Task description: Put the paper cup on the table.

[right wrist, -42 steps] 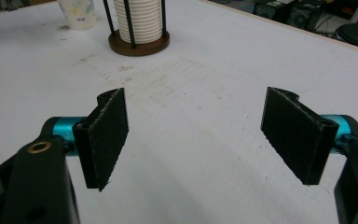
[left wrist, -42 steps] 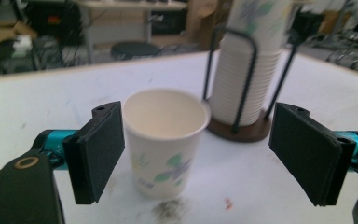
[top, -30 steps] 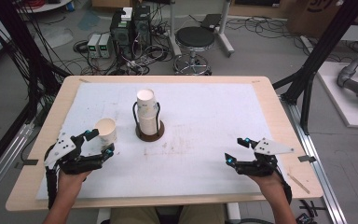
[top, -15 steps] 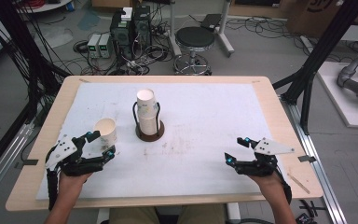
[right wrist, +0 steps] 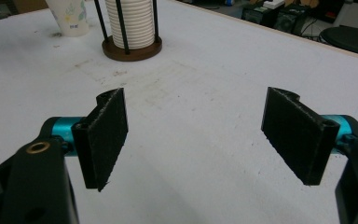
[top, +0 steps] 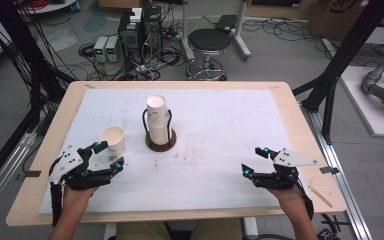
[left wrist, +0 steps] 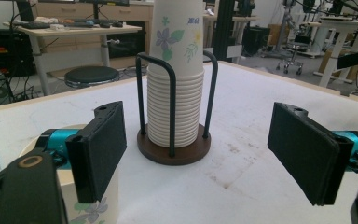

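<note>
At the lower left of the high view the left gripper (top: 111, 155) stands spread wide, empty, just beside a loose paper cup (top: 113, 140). The cup stack (top: 158, 121) in its wire holder (top: 160, 143) sits at centre. The right gripper (top: 254, 162), lower right, is also spread and empty. Likely the cup goes onto the stack: straddle its wall squarely and pinch gently (thin paper crumples easily).

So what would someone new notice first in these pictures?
Probably the tall stack of paper cups in its dark wire holder, standing mid-table on the white sheet. A single loose cup sits upright to its left, just beyond the open left tongs, while the right tongs rest open near the front right edge.
</note>
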The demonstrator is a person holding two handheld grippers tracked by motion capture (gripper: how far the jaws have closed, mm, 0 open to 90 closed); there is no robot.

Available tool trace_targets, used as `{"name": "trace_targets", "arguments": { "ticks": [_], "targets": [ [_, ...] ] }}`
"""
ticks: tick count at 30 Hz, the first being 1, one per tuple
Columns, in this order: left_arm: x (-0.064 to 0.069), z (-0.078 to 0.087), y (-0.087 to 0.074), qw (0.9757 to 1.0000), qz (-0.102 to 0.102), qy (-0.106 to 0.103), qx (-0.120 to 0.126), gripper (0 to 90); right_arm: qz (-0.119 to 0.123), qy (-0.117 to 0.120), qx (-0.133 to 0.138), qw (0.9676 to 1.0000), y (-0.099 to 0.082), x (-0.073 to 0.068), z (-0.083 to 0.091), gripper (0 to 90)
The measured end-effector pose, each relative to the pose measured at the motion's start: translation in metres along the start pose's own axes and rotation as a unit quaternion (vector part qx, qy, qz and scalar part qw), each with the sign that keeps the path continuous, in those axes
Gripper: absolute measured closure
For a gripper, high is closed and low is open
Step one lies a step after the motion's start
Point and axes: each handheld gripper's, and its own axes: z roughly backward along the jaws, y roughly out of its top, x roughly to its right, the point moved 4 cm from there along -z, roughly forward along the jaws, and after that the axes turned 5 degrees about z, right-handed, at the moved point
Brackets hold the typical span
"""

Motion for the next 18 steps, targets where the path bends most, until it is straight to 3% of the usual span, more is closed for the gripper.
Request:
{"name": "trace_targets", "arguments": {
  "ticks": [18],
  "targets": [
    [-0.0029, -0.0013, -0.0011, 1.0, 0.002, 0.006, 0.002, 19.4, 0.001, -0.001, 0.0, 1.0, -0.0014, 0.0026, 0.0014, 23.0]
  ]
}}
